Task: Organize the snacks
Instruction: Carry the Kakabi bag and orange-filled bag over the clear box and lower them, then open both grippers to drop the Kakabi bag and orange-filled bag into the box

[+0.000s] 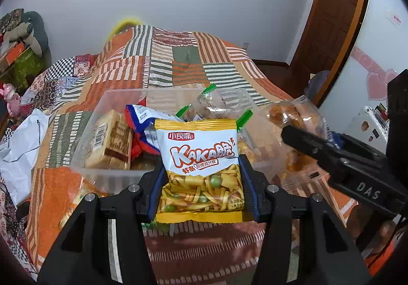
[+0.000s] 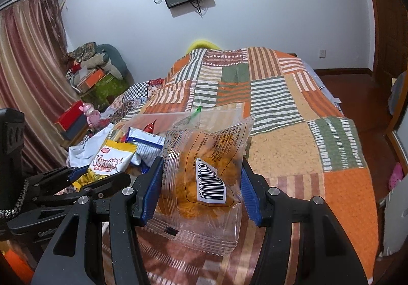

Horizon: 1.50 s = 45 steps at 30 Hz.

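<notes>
My left gripper (image 1: pixel 202 173) is shut on a yellow-and-white KAKA snack bag (image 1: pixel 201 167) and holds it upright at the near edge of a clear plastic bin (image 1: pixel 102 173) on the bed. The bin holds a tan cracker pack (image 1: pixel 109 142), a blue-and-white bag (image 1: pixel 142 119) and clear packs with green seals (image 1: pixel 219 104). My right gripper (image 2: pixel 201 183) is shut on a clear pack of orange snacks (image 2: pixel 204 178) with a barcode label, held above the bed to the right of the bin. That pack (image 1: pixel 295 117) and the right gripper (image 1: pixel 293 136) show at the right of the left wrist view.
The bed has an orange, green and white patchwork quilt (image 2: pixel 280 106). A white plastic bag (image 1: pixel 23 147) lies left of the bin. Boxes and a stuffed toy (image 2: pixel 99 66) stand by the curtain at the left. A wooden door (image 1: pixel 339 4) is at the right.
</notes>
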Available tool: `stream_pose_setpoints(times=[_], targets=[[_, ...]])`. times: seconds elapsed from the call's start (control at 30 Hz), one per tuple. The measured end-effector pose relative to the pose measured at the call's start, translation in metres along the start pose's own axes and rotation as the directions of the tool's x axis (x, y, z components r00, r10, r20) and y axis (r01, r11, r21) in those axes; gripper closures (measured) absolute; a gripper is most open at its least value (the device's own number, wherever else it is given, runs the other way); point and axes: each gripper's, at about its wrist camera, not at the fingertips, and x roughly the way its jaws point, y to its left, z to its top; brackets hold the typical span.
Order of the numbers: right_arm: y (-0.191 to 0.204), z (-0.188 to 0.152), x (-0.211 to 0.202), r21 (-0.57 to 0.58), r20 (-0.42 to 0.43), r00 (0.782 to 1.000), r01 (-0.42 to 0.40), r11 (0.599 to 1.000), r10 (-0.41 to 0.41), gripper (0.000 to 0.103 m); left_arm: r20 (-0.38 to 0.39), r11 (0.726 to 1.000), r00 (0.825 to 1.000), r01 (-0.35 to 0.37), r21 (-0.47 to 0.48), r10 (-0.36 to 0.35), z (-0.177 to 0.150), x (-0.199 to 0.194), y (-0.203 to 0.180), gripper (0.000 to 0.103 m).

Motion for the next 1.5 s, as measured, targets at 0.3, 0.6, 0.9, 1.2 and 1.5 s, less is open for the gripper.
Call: stream_pose_setpoints(times=[0.3, 0.6, 0.9, 1.2, 1.5], targets=[[-0.004, 0.005, 0.015, 0.028, -0.013, 1.000, -0.026, 0.999, 0.027, 0.050, -0.012, 1.000, 1.000, 0.014, -0.017, -0.014, 0.015, 0.026, 0.005, 0.050], [0.007, 0.014, 0.030, -0.024, -0.021, 1.000, -0.015, 1.000, 0.014, 0.050, -0.021, 0.999, 1.000, 0.006, -0.051, -0.007, 0.019, 0.045, 0.017, 0.051], [0.011, 0.012, 0.048, -0.037, -0.055, 0.998, -0.027, 0.999, 0.025, 0.050, -0.011, 0.999, 0.999, -0.035, 0.020, 0.035, 0.016, 0.055, 0.011, 0.051], [0.017, 0.014, 0.044, -0.056, -0.047, 0.999, -0.016, 0.998, 0.013, 0.035, -0.013, 1.000, 1.000, -0.012, 0.000, 0.012, 0.014, 0.054, 0.015, 0.040], [0.020, 0.018, 0.024, -0.078, 0.008, 1.000, 0.004, 0.997, -0.004, 0.024, 0.010, 1.000, 1.000, -0.002, -0.023, 0.003, 0.013, 0.037, 0.016, 0.039]])
